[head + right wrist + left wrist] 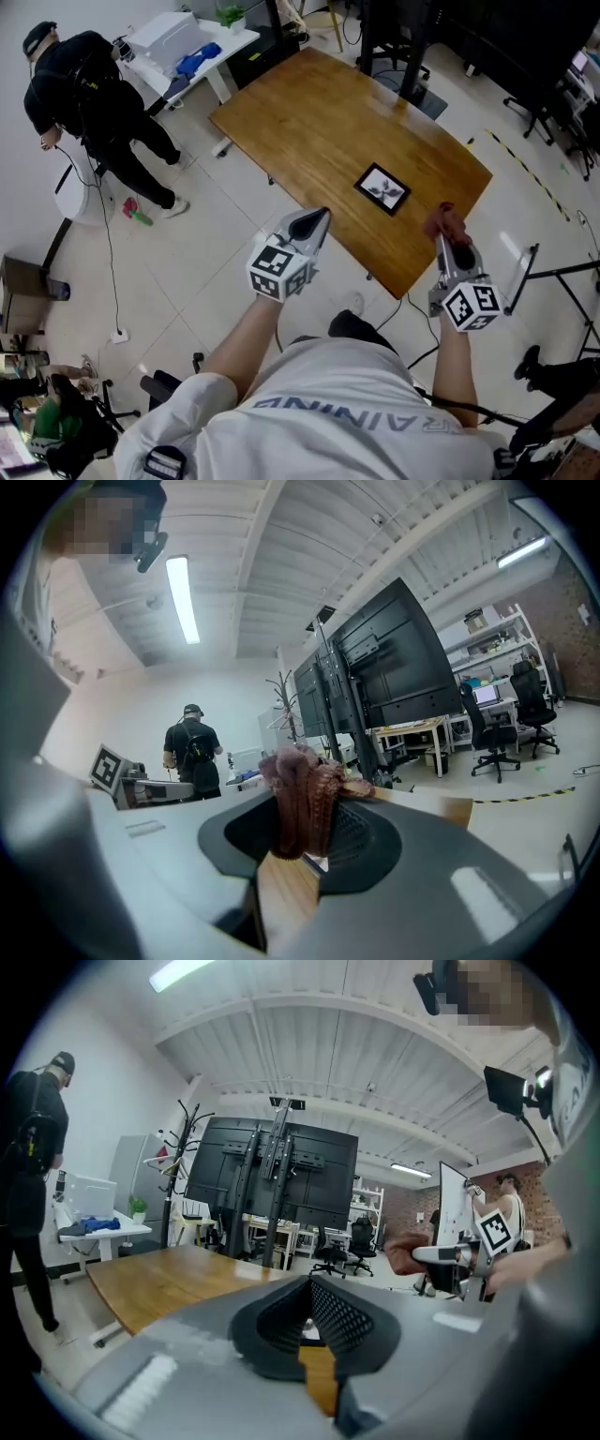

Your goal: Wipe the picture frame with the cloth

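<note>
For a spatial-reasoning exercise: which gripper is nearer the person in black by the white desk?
Left. The left gripper hangs on the person's side; the right gripper, shut on the cloth, is beyond it, farther away.

picture frame: small black rectangle, pale mat, dark image; lies flat, face up on wooden table, right of centre, askew to table edge | cloth: reddish-brown, bunched; pinched between right gripper jaws, lower right, clear of frame

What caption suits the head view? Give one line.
Right gripper holds a reddish-brown cloth near the picture frame on the wooden table; left gripper empty.
</note>
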`<act>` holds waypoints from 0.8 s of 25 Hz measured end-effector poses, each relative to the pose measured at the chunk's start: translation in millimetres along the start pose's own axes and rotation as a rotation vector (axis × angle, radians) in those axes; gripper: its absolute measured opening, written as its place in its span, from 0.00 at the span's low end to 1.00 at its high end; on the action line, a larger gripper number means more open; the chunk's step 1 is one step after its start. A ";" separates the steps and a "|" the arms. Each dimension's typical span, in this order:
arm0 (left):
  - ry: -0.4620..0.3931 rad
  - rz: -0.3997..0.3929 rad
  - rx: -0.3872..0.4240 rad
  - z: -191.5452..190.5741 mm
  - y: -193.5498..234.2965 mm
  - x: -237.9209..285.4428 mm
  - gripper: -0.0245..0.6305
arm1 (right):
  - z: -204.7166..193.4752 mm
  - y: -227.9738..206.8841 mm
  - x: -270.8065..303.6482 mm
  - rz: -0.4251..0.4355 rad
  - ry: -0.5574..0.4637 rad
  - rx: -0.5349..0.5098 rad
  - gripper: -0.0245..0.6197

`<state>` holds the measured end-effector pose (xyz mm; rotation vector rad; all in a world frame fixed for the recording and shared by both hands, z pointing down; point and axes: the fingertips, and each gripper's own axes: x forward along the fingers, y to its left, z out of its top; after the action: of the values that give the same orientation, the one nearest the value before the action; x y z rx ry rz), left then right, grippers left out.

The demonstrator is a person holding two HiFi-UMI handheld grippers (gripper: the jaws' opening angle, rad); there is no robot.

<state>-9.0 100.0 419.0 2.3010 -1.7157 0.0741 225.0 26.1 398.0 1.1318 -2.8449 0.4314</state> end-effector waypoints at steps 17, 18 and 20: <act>0.091 -0.153 0.012 14.8 55.2 140.6 0.05 | -2.2 -56.9 87.6 -0.110 0.056 0.059 0.22; 0.101 -0.177 0.011 11.2 59.9 150.3 0.05 | -3.4 -60.5 91.6 -0.139 0.059 0.063 0.22; 0.126 -0.229 0.018 5.2 70.2 168.4 0.05 | -4.3 -66.3 100.9 -0.201 0.062 0.074 0.22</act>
<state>-26.0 -76.9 460.6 2.4322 -1.3883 0.1854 196.1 -85.9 432.8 1.3754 -2.6478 0.5511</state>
